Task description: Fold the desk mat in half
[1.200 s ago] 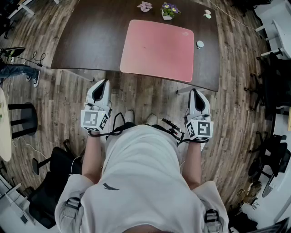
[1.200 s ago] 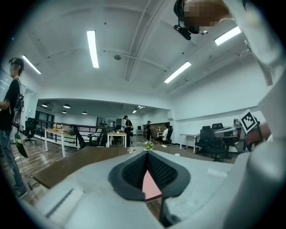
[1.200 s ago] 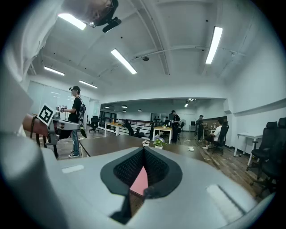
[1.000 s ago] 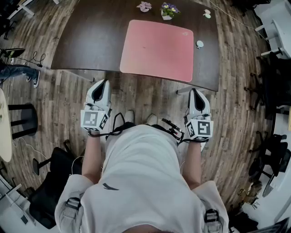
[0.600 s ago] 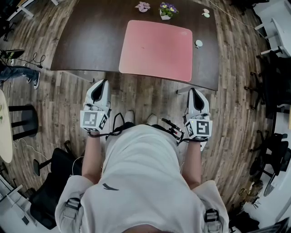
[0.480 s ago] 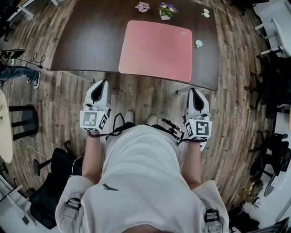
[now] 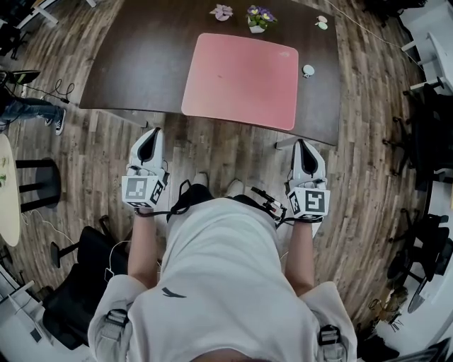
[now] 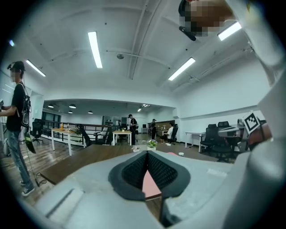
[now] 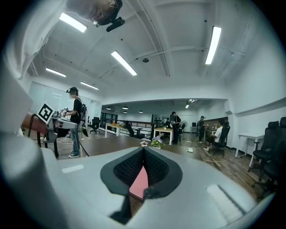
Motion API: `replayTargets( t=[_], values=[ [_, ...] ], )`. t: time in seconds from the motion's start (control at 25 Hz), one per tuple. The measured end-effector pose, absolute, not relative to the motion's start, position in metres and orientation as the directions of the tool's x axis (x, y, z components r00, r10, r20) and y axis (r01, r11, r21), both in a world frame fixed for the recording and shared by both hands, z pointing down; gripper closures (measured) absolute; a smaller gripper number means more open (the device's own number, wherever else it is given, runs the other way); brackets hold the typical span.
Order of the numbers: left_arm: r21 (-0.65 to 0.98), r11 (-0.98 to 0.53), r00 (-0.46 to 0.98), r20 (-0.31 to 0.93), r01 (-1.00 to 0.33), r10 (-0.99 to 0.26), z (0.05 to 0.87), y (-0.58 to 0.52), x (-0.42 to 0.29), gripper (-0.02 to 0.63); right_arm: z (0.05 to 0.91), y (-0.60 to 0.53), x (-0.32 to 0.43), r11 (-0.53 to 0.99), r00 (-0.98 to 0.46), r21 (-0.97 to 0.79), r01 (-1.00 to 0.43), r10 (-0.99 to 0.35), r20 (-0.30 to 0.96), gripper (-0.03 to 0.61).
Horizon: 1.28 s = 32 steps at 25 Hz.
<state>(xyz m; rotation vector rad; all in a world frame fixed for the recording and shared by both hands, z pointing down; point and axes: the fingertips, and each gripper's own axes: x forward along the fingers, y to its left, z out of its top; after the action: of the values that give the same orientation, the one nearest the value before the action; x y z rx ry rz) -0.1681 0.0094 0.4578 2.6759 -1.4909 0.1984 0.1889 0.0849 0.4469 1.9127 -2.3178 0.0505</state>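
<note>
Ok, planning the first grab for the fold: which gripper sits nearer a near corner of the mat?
Right, likely. The right gripper points almost straight at the near right corner of the mat. The left gripper stands off to the left of its corner. Both are shut and empty.

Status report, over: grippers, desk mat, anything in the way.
Left gripper and right gripper shut, empty, short of the table. Desk mat flat, unfolded. Flower pot beyond far edge, off the mat.

Left gripper point(image 7: 151, 136) and right gripper point(image 7: 303, 147) abreast at waist, near level, jaws together, empty.
</note>
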Motion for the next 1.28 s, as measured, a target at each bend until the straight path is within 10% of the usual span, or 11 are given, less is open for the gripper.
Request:
replayTargets(
  t=[1.28],
  values=[
    [0.029, -0.588, 0.586, 0.141, -0.808, -0.798, 0.461, -0.104, -0.161, 0.606, 0.492, -0.006, 0.225, 0.029, -0.008, 0.085, -0.996, -0.973, 0.231, 0.571]
  ],
)
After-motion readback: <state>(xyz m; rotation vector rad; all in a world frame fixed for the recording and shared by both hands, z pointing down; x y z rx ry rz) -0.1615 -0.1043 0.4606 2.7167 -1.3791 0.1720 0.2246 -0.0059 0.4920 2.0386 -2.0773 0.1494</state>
